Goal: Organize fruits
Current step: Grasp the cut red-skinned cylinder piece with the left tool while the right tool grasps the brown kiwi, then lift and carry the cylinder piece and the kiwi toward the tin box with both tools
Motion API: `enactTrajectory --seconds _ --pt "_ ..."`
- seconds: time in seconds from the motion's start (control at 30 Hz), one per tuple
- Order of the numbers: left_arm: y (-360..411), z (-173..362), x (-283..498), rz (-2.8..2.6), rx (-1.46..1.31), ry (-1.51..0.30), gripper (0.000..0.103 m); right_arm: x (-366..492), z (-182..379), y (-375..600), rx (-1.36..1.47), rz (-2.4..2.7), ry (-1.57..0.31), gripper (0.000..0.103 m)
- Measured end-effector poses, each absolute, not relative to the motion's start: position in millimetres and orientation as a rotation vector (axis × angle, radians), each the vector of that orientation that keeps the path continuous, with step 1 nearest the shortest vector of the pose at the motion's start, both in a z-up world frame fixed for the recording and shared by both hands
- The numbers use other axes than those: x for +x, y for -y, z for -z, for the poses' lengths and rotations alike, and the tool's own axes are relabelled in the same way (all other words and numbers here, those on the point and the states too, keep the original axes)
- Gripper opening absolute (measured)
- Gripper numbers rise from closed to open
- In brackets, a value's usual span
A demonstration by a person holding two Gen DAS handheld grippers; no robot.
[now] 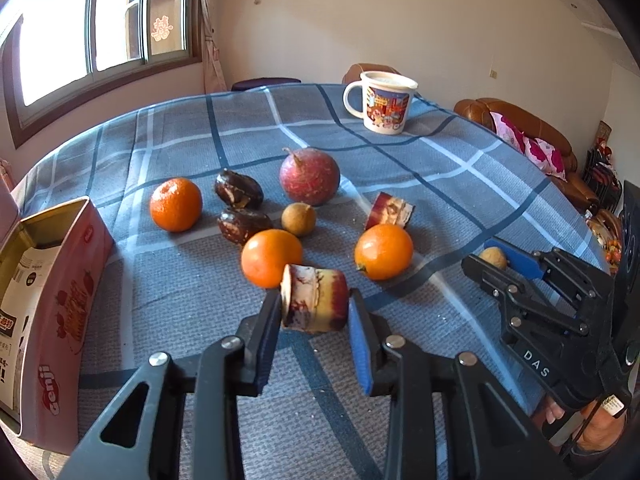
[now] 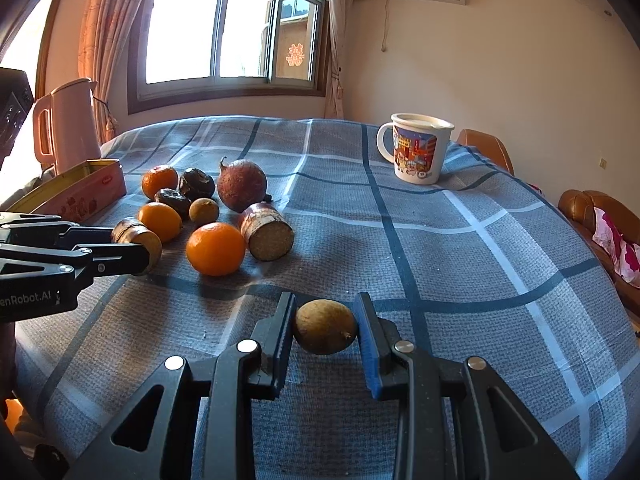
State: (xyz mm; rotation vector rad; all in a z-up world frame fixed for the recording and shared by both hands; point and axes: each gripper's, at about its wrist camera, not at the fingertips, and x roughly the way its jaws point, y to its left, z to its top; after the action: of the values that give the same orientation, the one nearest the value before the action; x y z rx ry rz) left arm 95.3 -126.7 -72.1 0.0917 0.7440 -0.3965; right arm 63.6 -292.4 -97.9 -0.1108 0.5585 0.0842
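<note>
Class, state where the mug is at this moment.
The mug stands upright at the far right of the checked tablecloth in both views, well apart from the fruit cluster on the left.
</note>
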Motion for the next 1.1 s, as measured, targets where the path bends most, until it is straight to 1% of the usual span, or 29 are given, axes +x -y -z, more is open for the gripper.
enactTrajectory --seconds 0.8,1.1 --pt "111 58 83 0.387 0.012 -0.617 0.033 49 93 290 -0.135 -0.092 -0.432 0.031" --pt "111 55 75 0.362 0.026 -0.563 0.033 44 85 282 -0.155 -0.115 -0.399 0.031"
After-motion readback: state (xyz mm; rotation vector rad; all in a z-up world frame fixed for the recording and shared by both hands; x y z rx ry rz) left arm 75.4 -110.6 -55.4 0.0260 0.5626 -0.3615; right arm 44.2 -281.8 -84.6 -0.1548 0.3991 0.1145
